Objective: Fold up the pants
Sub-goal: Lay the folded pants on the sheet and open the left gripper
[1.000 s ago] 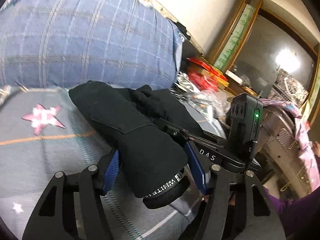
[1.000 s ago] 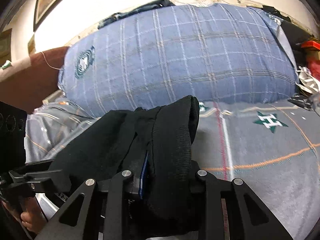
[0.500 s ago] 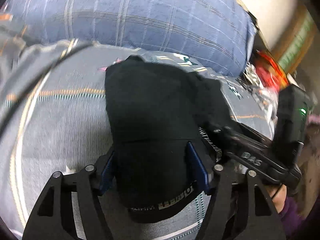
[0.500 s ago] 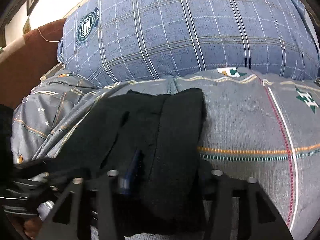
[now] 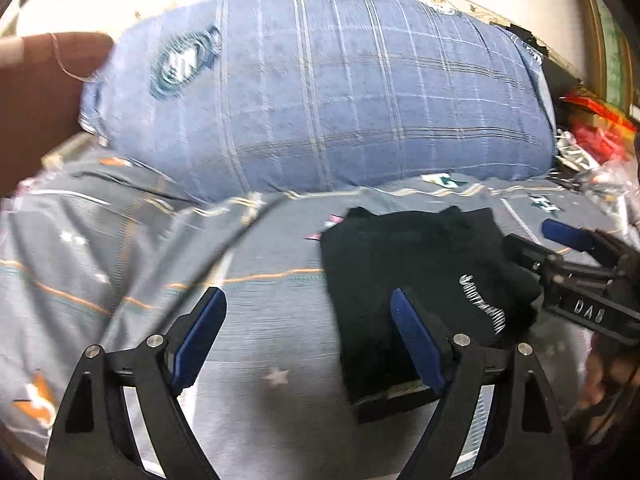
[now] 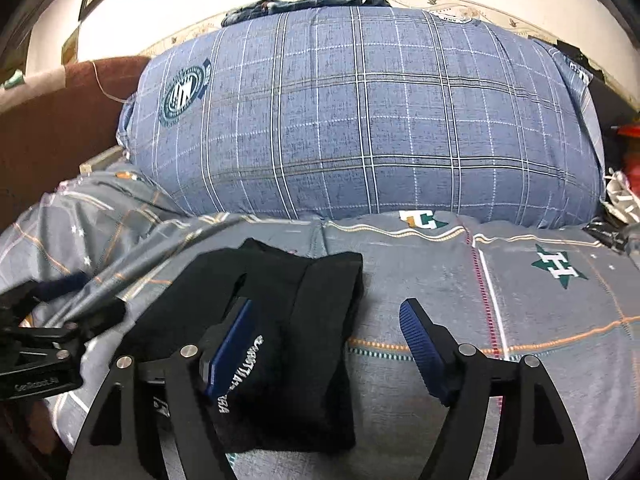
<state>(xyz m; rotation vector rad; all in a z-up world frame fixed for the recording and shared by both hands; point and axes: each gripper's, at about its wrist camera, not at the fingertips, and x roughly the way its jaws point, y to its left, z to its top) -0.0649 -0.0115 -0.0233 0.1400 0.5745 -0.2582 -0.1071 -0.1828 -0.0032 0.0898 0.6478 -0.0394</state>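
Setting: grey patterned bedsheet with stars and orange lines (image 6: 440, 288), backed at 12 o'clock by a large blue plaid pillow (image 6: 360, 120).
Left gripper (image 5: 308, 328): jaws opening; only bedsheet lies in the gap. The right blue pad (image 5: 416, 344) overlaps the near left edge of the cloth; contact cannot be told.
Right gripper (image 6: 324, 344): jaws opening; the right part of the bundle lies in the gap, its left blue pad (image 6: 228, 348) lies over the cloth, and no squeeze shows.
Task item: folded black fabric pants with white lettering (image 6: 280, 340), lying as a compact bundle flat on the bedsheet.
Bearing: from the left gripper the bundle lies at 1 to 2 o'clock; from the right gripper at 10 to 11 o'clock.
Long axis: roughly 6 to 12 o'clock in the right wrist view.
Nearer hand: judged about equal; the bundle sits between both tools.
View difference: the left wrist view alone shows red clutter (image 5: 592, 120) at 2 o'clock; the right wrist view alone shows the bundle's right edge and the bare sheet past it.
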